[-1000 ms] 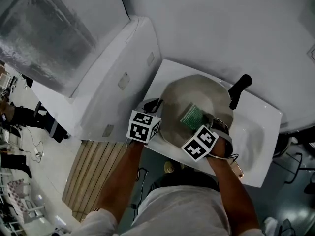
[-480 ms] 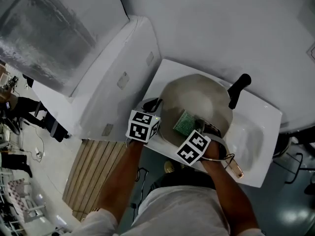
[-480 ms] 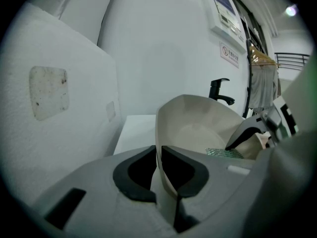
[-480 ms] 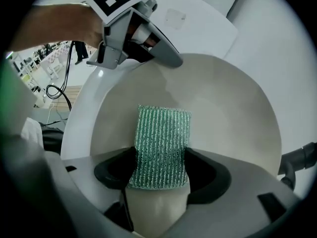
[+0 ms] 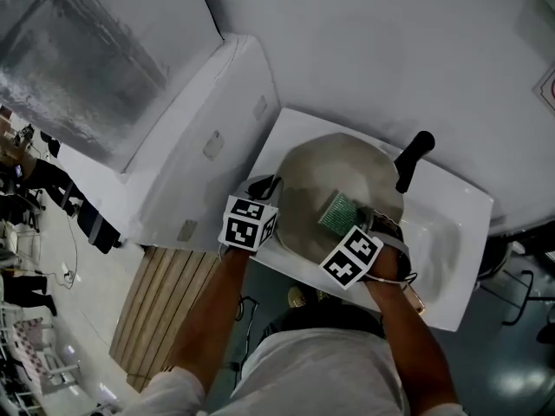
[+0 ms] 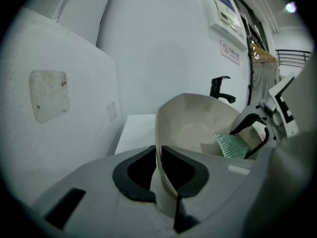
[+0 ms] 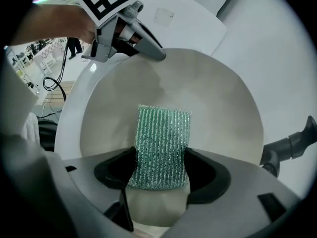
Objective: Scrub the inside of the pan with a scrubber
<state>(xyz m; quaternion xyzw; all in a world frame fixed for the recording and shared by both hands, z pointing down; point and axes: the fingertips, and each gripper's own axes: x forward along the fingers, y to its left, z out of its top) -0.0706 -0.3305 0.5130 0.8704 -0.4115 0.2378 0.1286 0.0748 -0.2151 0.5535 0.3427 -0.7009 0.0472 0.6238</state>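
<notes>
A beige pan [image 5: 347, 176] [image 7: 188, 88] with a black handle [image 5: 414, 156] sits in a white sink [image 5: 451, 241]. My left gripper [image 5: 264, 189] [image 6: 157, 170] is shut on the pan's near-left rim [image 6: 159, 148], one jaw on each side of the wall. My right gripper [image 5: 364, 224] [image 7: 159, 175] is shut on a green ribbed scrubber [image 5: 338, 211] [image 7: 162, 145], which lies flat against the inside of the pan near its front. The scrubber [image 6: 232, 144] also shows in the left gripper view, deep inside the pan.
A black faucet [image 6: 220, 87] stands behind the sink. A white padded panel [image 5: 208, 137] rises to the left of the sink, with a wooden slat floor [image 5: 160, 306] below it. The white wall [image 5: 390, 50] runs behind.
The right gripper slid the scrubber left across the pan's inside, then back to the right. The left gripper kept its hold on the rim.
</notes>
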